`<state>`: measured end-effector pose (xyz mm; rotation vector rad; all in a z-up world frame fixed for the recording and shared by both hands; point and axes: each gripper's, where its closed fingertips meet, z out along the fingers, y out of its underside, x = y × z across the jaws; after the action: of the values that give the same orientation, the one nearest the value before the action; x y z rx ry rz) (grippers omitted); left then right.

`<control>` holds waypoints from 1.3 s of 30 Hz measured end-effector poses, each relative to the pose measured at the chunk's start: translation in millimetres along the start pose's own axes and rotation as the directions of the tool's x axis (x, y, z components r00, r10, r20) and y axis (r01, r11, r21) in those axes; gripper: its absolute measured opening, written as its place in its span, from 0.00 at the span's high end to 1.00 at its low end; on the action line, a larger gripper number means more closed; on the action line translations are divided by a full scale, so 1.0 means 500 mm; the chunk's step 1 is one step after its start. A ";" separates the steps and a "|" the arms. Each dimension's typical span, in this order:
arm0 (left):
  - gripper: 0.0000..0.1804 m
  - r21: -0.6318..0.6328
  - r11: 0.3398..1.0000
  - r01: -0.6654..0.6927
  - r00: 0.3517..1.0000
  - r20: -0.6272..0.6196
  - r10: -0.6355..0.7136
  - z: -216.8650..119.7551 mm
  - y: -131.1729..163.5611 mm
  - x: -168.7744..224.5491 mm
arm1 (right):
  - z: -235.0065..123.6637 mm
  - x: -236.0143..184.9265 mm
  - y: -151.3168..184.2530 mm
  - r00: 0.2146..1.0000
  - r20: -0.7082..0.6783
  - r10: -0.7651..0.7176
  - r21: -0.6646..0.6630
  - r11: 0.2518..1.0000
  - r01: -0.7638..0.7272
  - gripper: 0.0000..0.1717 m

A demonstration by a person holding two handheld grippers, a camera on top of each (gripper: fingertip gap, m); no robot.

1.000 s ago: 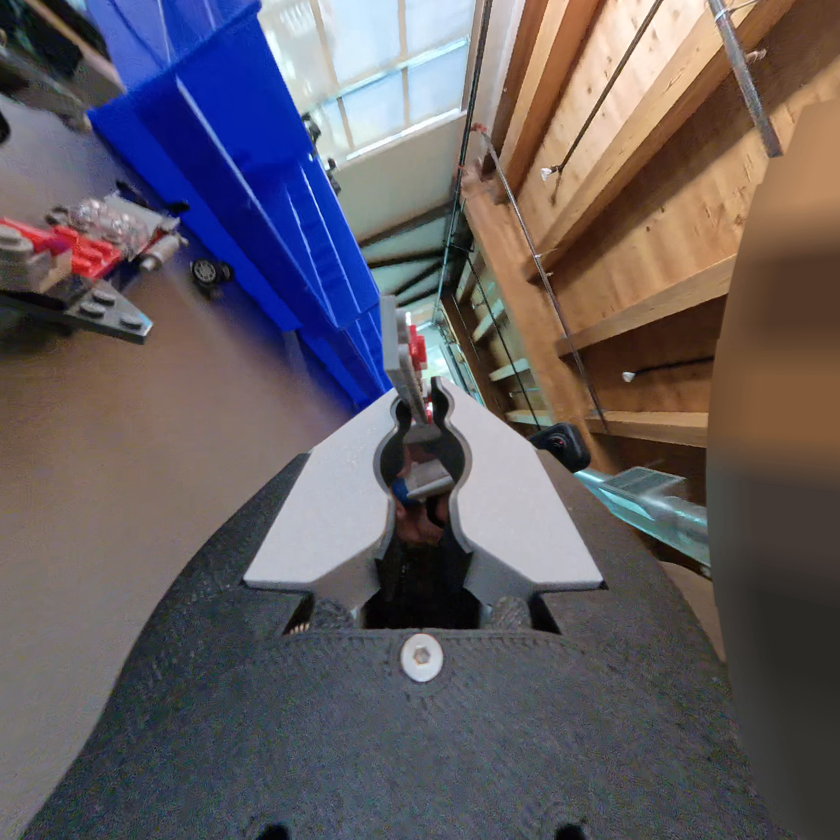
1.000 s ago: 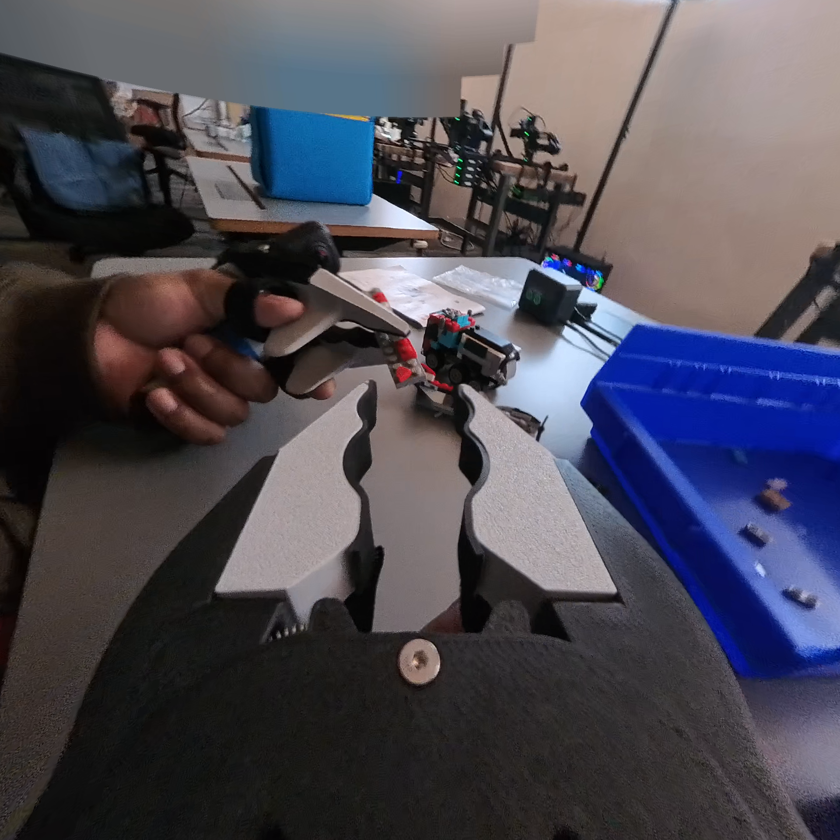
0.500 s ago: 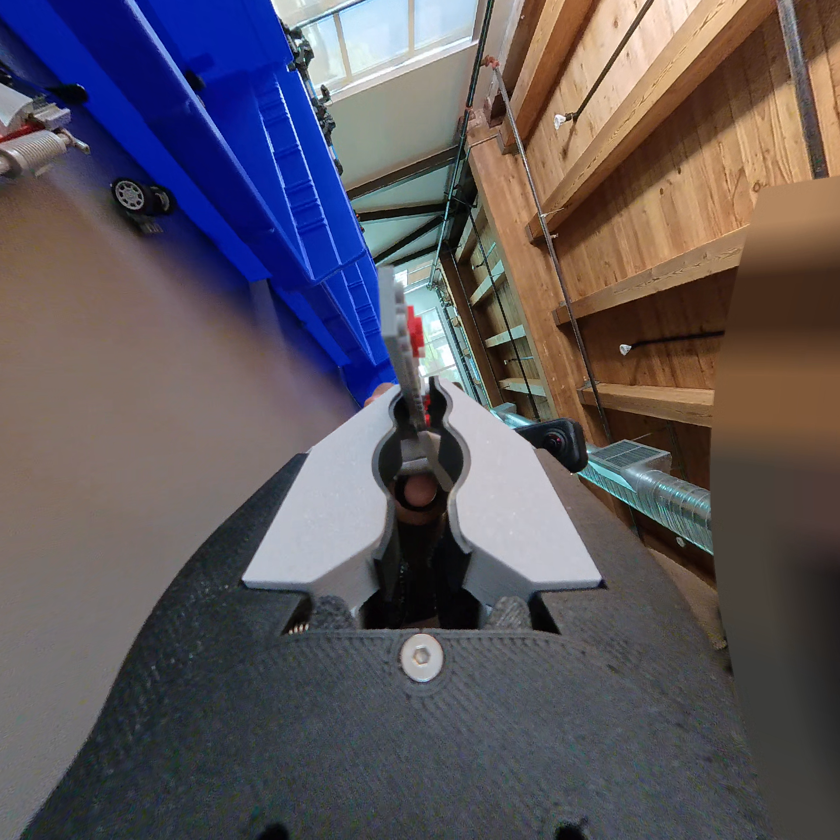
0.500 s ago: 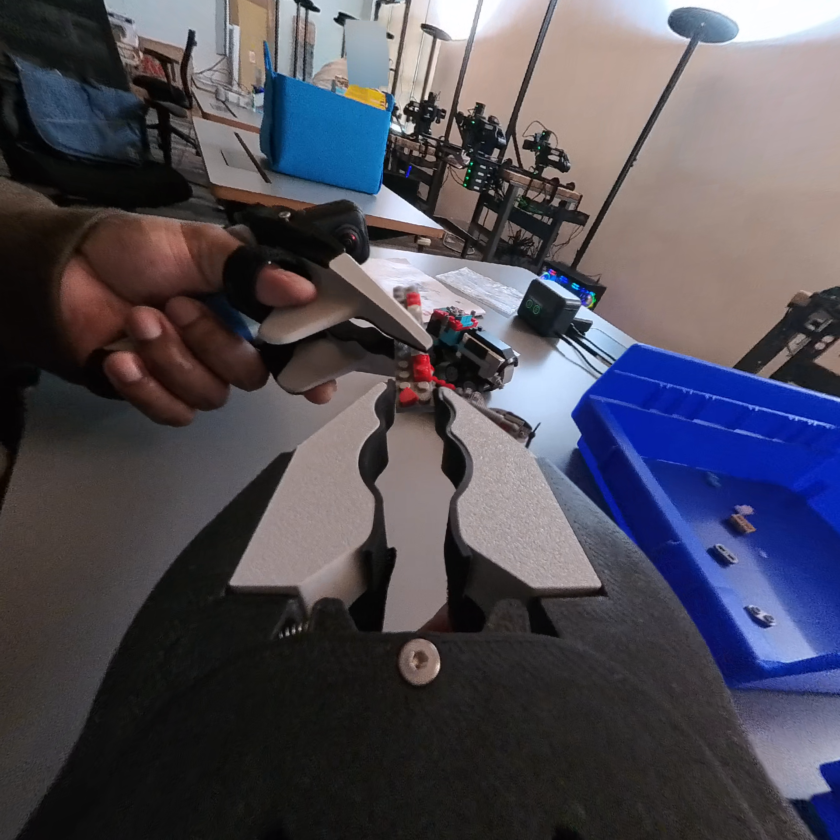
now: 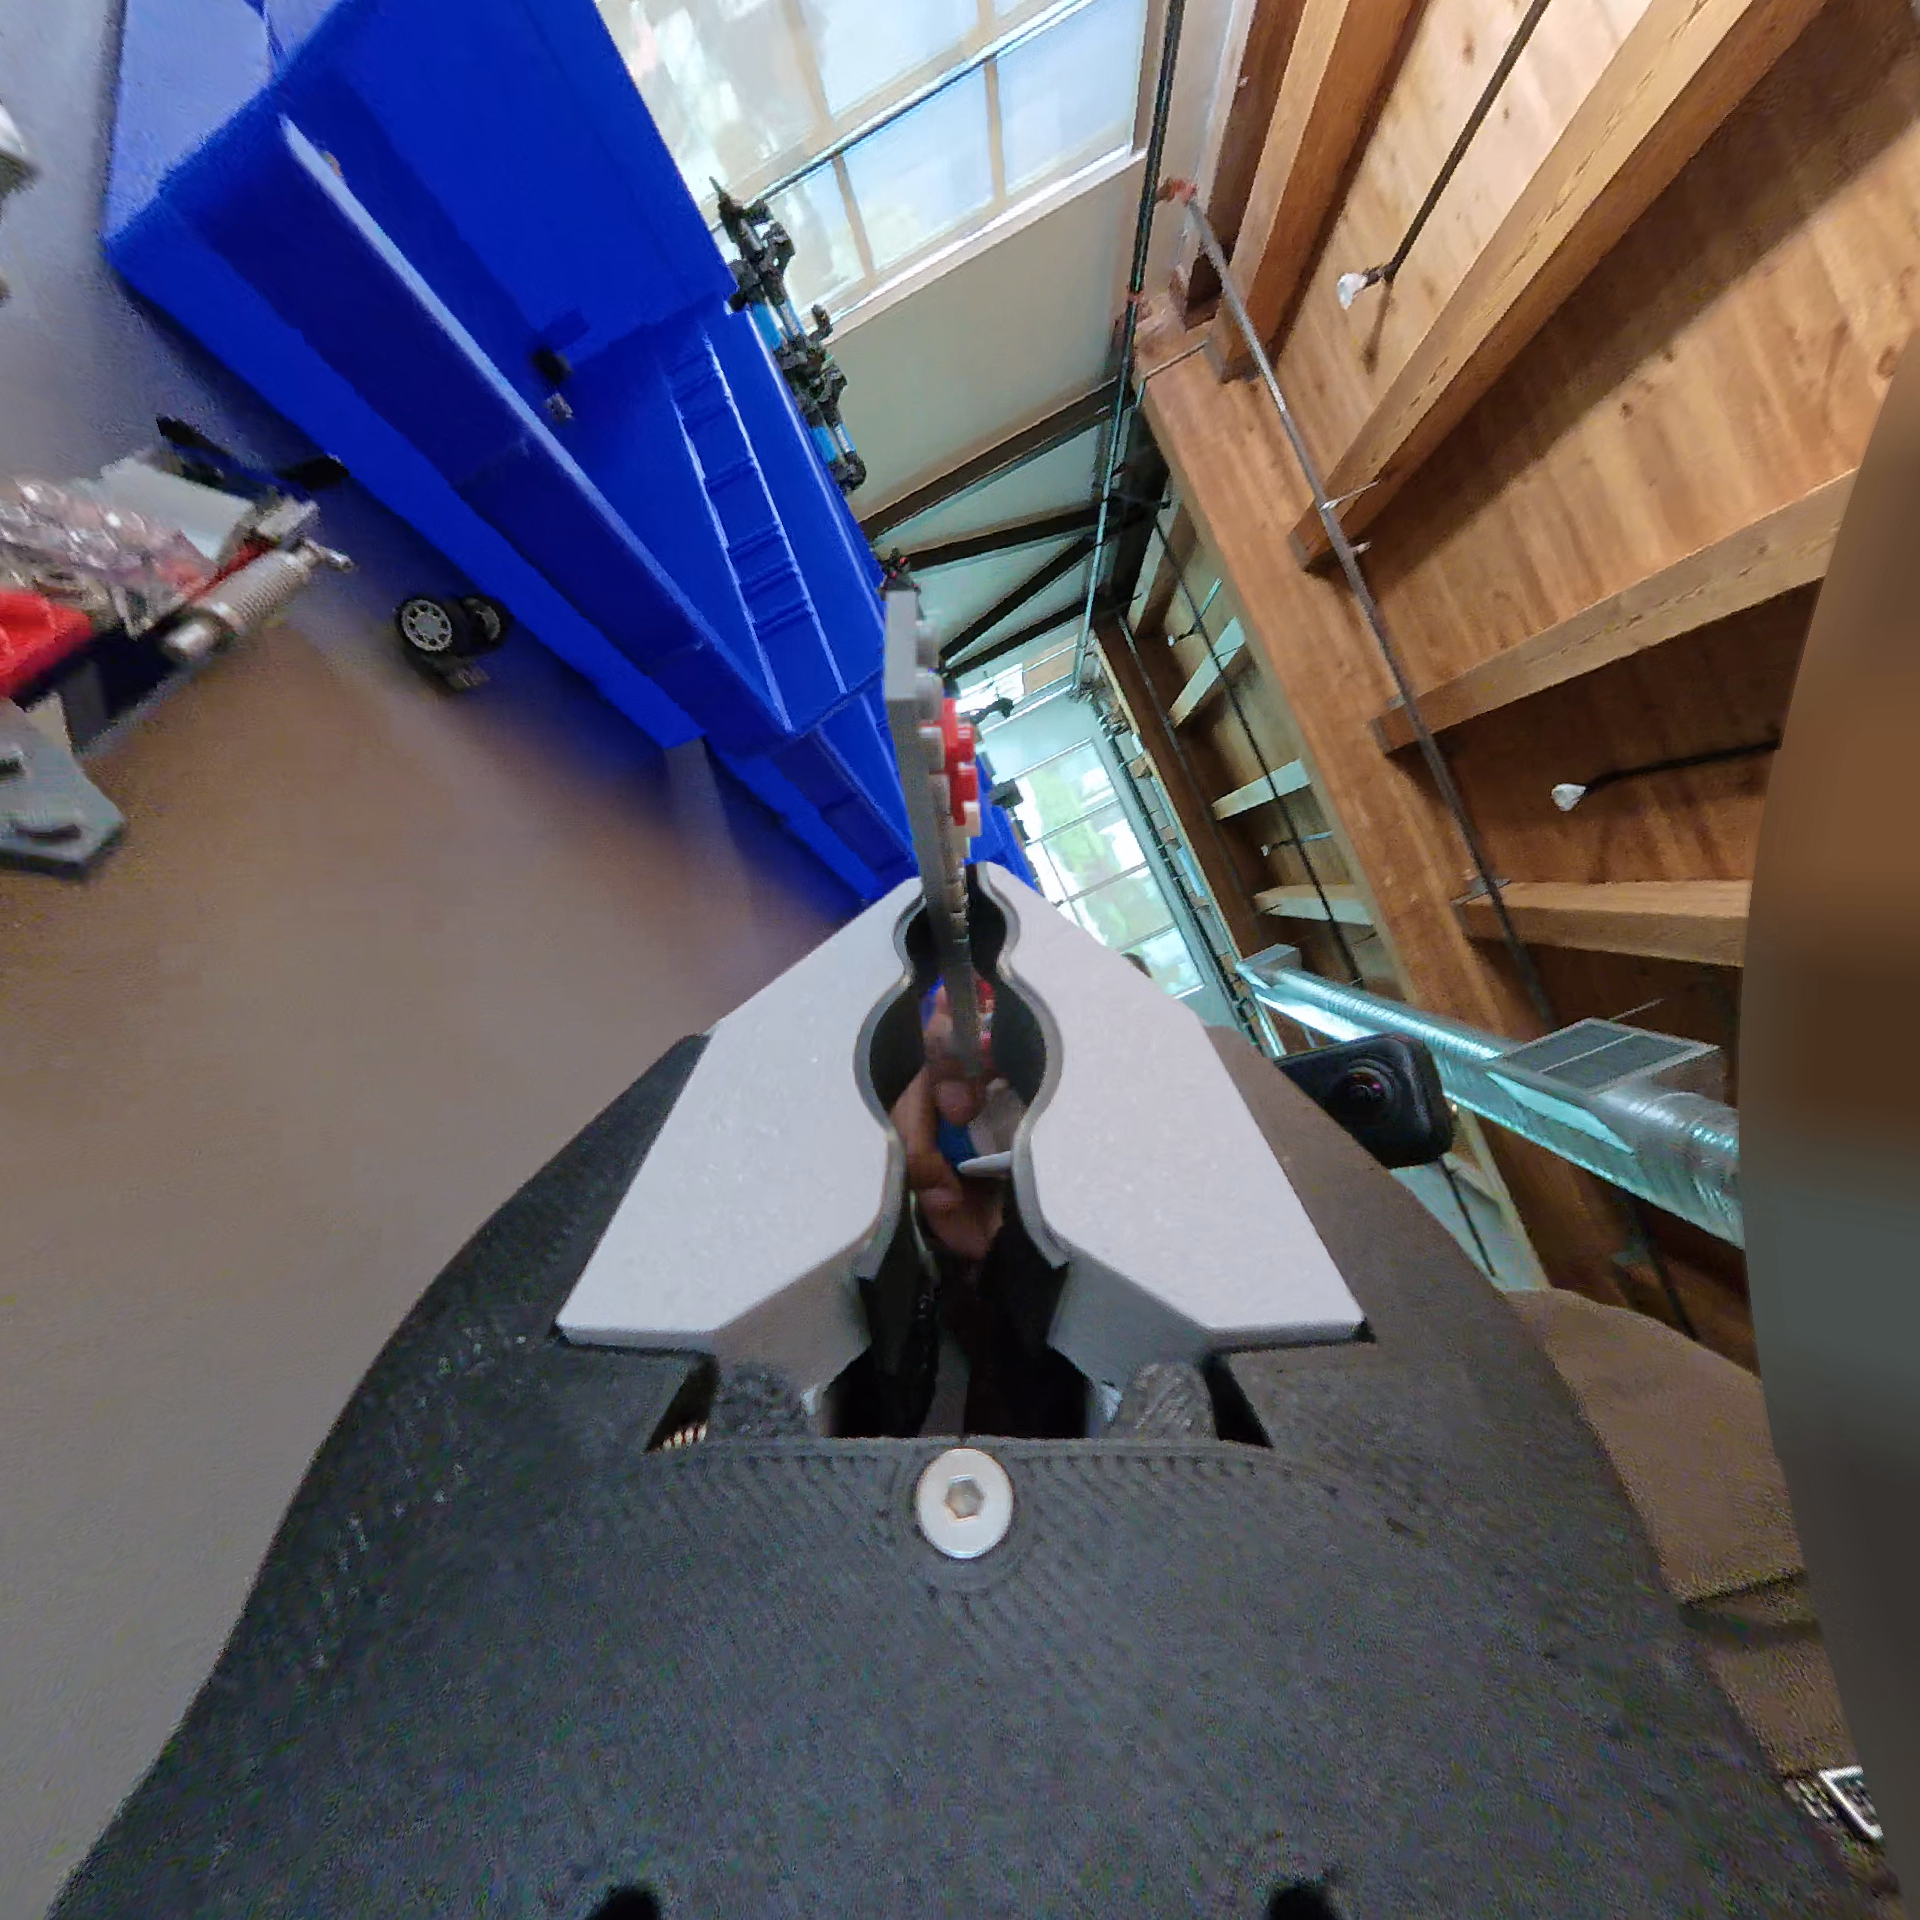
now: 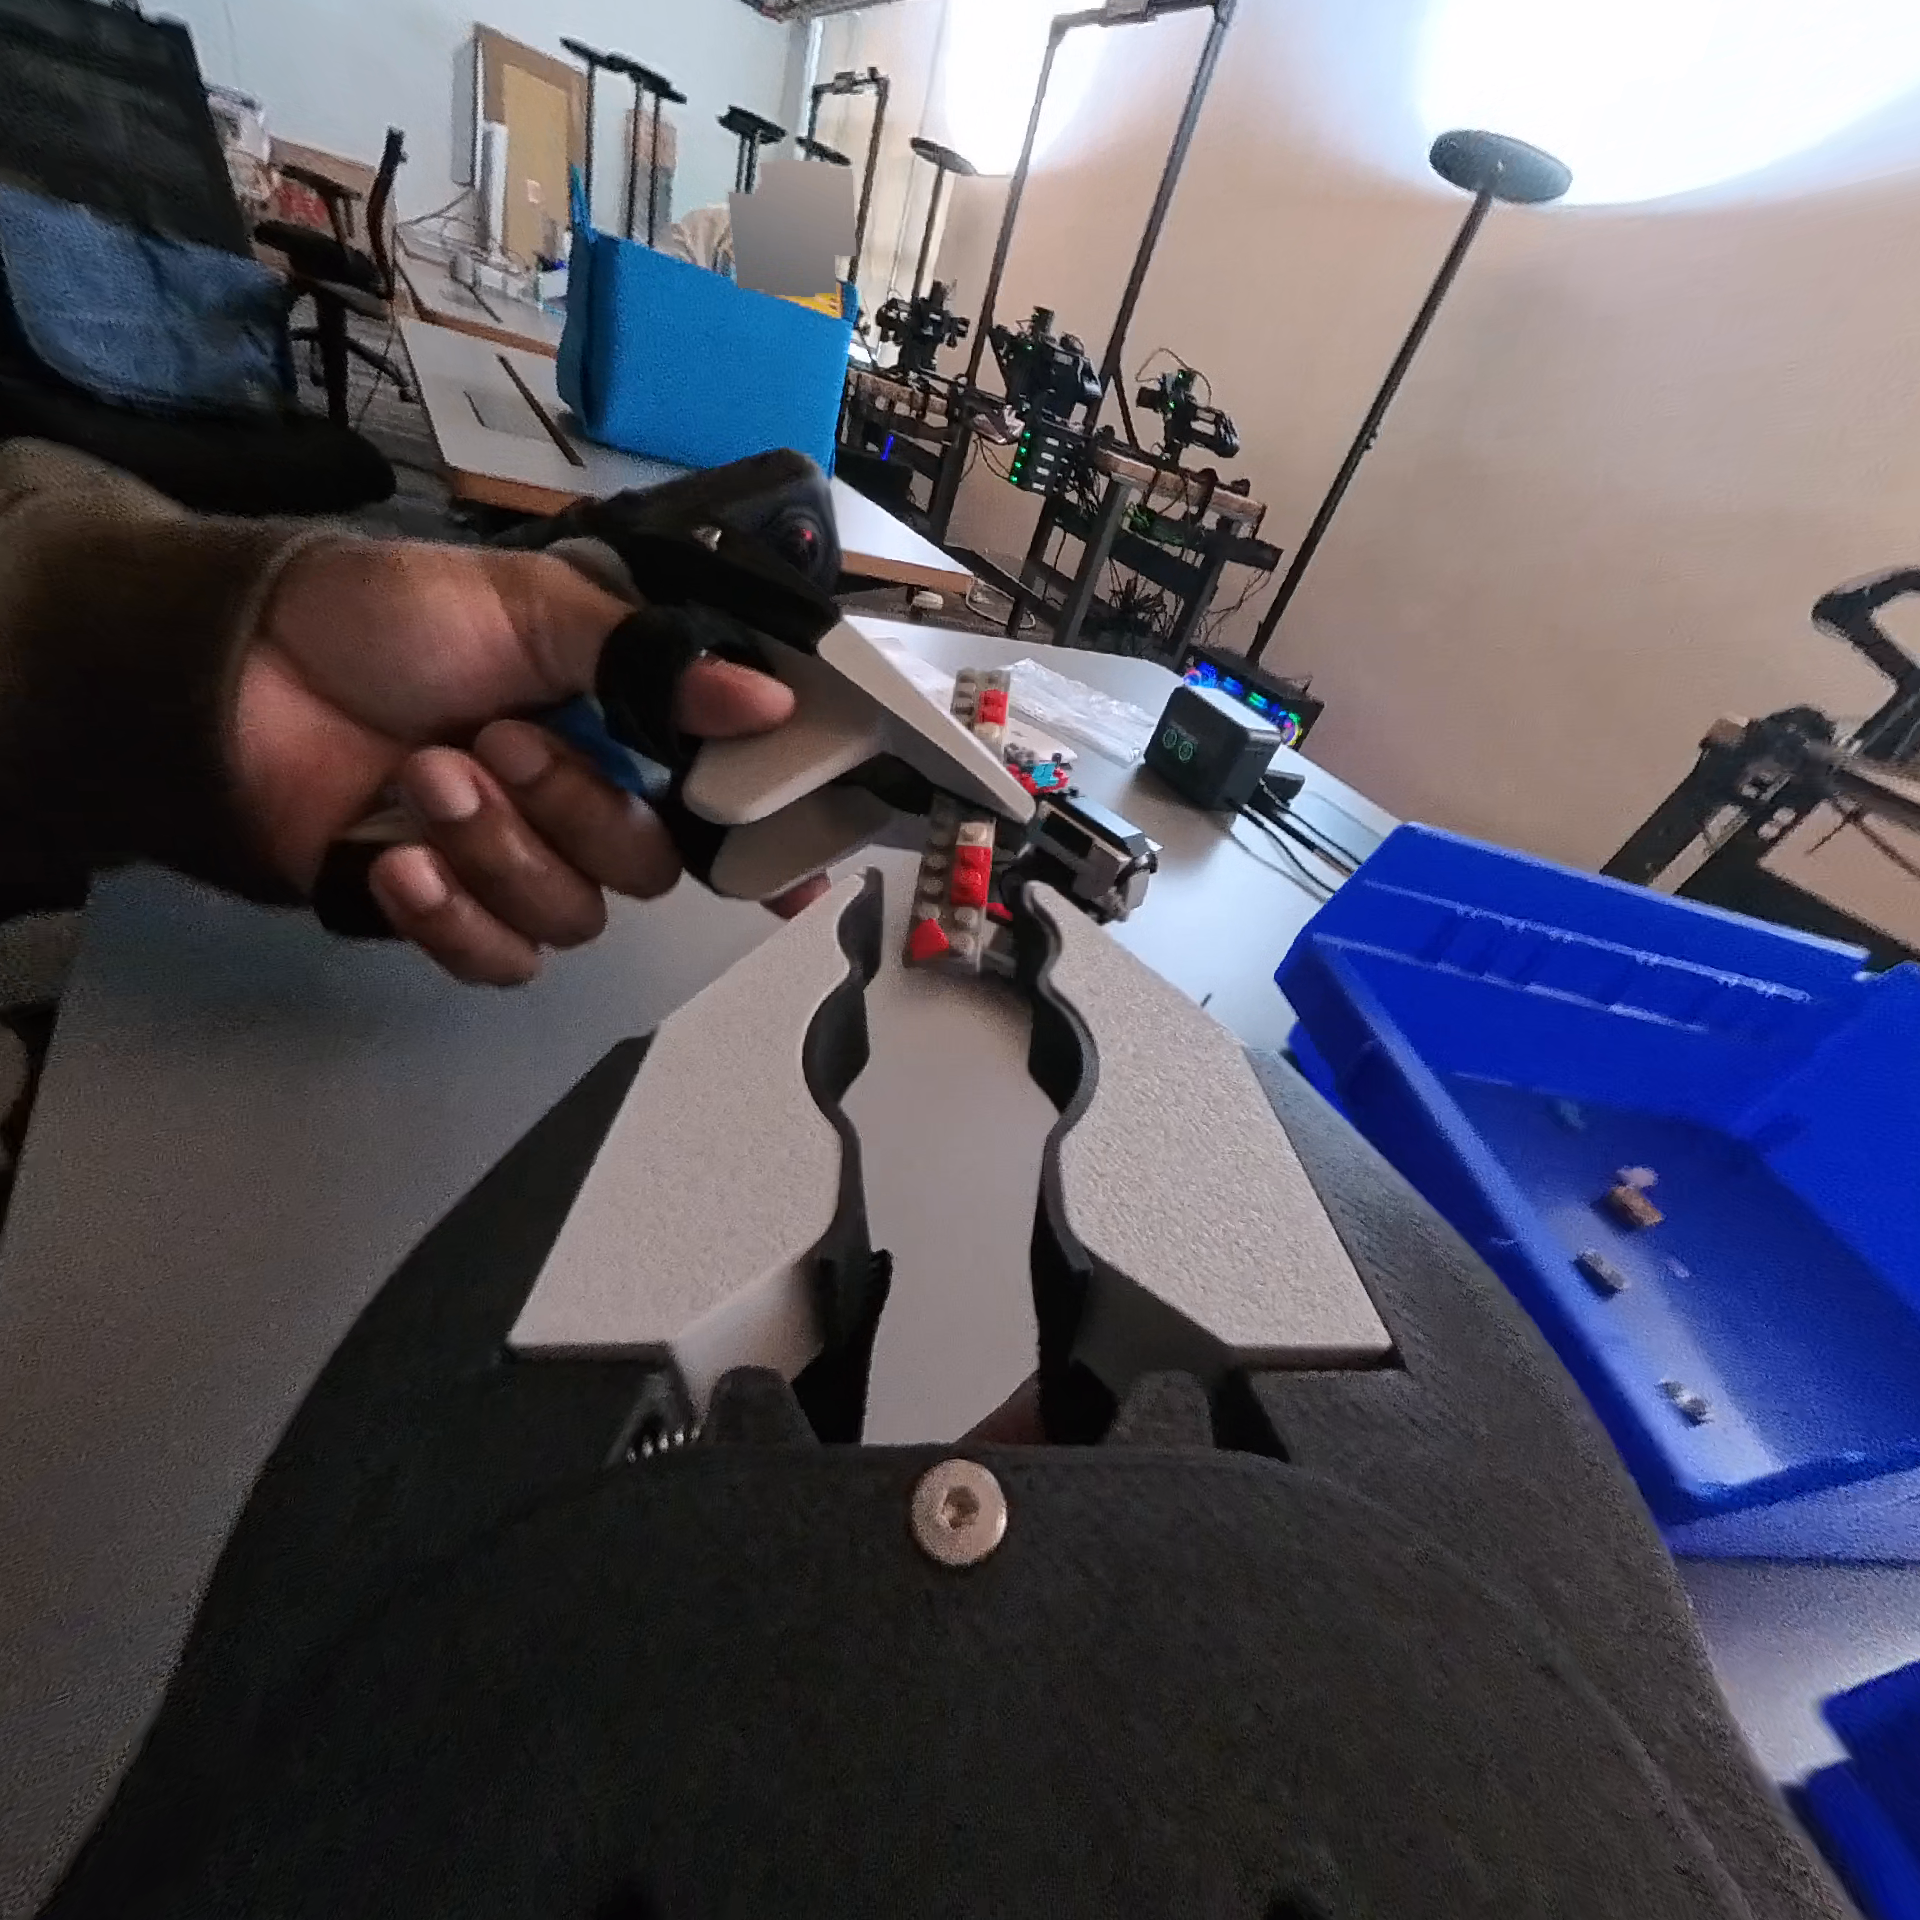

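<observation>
My left gripper (image 5: 951,894) is shut on a thin grey brick plate (image 5: 920,748) with red pieces on it. The plate sticks out past the fingertips, held on edge in the air. In the right wrist view a hand (image 6: 416,748) holds the left gripper (image 6: 966,821) above the grey table (image 6: 260,1091), with the plate (image 6: 961,883) hanging down from its fingers. My right gripper (image 6: 945,899) is open. The plate's lower end stands between its fingertips, with a gap on the left side, so the pads do not press it.
A small brick vehicle (image 6: 1091,842) stands just behind the plate. A blue bin (image 6: 1558,987) with small loose pieces lies at the right, and blue bins (image 5: 468,312) also show in the left wrist view. A loose wheel (image 5: 447,629) and brick parts (image 5: 104,561) lie on the table. A black device (image 6: 1210,743) sits farther back. Some 4 cm of space lies between my two pairs of fingers.
My right gripper came up to the plate, narrowed its jaws around the lower end, then widened them again. The left gripper stayed shut on the plate and turned it more upright.
</observation>
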<state>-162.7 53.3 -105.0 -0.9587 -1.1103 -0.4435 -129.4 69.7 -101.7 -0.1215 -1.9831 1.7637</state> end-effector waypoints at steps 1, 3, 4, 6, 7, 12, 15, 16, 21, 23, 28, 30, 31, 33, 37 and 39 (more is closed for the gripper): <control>0.97 -0.010 1.000 -0.004 1.000 0.005 0.004 -0.001 -0.006 0.000 | -0.004 0.004 -0.001 0.999 0.006 -0.034 -0.005 0.999 0.034 0.84; 0.97 -0.036 0.999 -0.020 1.000 0.012 0.021 0.001 -0.018 0.000 | -0.011 0.014 0.001 0.992 0.021 -0.122 -0.024 0.992 0.122 0.83; 0.97 -0.055 0.998 -0.029 1.000 0.010 0.029 0.005 -0.023 0.001 | -0.015 0.019 0.002 0.985 0.032 -0.171 -0.033 0.985 0.172 0.82; 0.97 -0.116 0.993 -0.037 0.999 0.005 0.038 0.018 -0.023 0.004 | -0.021 0.025 0.003 0.960 0.062 -0.274 -0.034 0.960 0.277 0.82; 0.97 -0.154 0.987 -0.046 0.999 0.006 0.048 0.026 -0.021 0.005 | -0.023 0.026 0.003 0.940 0.081 -0.332 -0.026 0.942 0.335 0.82; 0.97 -0.300 0.950 -0.087 0.996 -0.016 0.087 0.067 -0.022 0.002 | -0.020 0.011 0.014 0.768 0.166 -0.618 0.077 0.785 0.615 0.82; 0.97 -0.340 0.935 -0.102 0.994 -0.065 0.085 0.076 -0.033 -0.010 | -0.002 0.017 0.030 0.696 0.178 -0.696 0.107 0.717 0.689 0.82; 0.97 -0.349 0.932 -0.098 0.994 -0.083 0.074 0.076 -0.036 -0.015 | 0.007 0.022 0.035 0.685 0.177 -0.707 0.110 0.706 0.700 0.82; 0.97 -0.355 0.930 -0.096 0.992 -0.114 0.058 0.062 -0.055 -0.049 | 0.050 0.030 0.042 0.689 0.145 -0.710 0.156 0.704 0.693 0.83; 0.97 -0.321 0.942 -0.093 0.990 -0.127 0.054 0.052 -0.066 -0.053 | 0.060 0.029 0.045 0.687 0.118 -0.717 0.172 0.696 0.697 0.83; 0.97 -0.313 0.947 -0.073 0.993 -0.111 0.040 0.038 -0.054 -0.061 | 0.063 0.018 0.062 0.669 0.133 -0.732 0.184 0.681 0.709 0.83; 0.97 -0.332 0.941 -0.063 0.995 -0.093 0.034 0.039 -0.044 -0.067 | 0.064 0.016 0.070 0.650 0.137 -0.748 0.179 0.664 0.726 0.83; 0.97 -0.339 0.939 -0.061 0.996 -0.080 0.036 0.040 -0.039 -0.072 | 0.063 0.015 0.074 0.638 0.139 -0.757 0.179 0.653 0.736 0.84; 0.97 -0.348 0.936 -0.044 0.998 -0.064 0.024 0.040 -0.033 -0.079 | 0.062 0.014 0.081 0.627 0.151 -0.764 0.173 0.645 0.744 0.84; 0.97 -0.360 0.932 -0.036 0.999 -0.039 0.023 0.041 -0.029 -0.086 | 0.061 0.015 0.096 0.625 0.180 -0.759 0.160 0.650 0.743 0.86; 0.97 -0.362 0.932 -0.034 0.999 -0.034 0.024 0.041 -0.027 -0.088 | 0.061 0.013 0.103 0.622 0.196 -0.758 0.155 0.650 0.744 0.87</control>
<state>-202.0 56.4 -136.2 -1.2862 -1.0044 -0.6514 -160.2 53.0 -150.7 0.8822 -1.7248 1.2827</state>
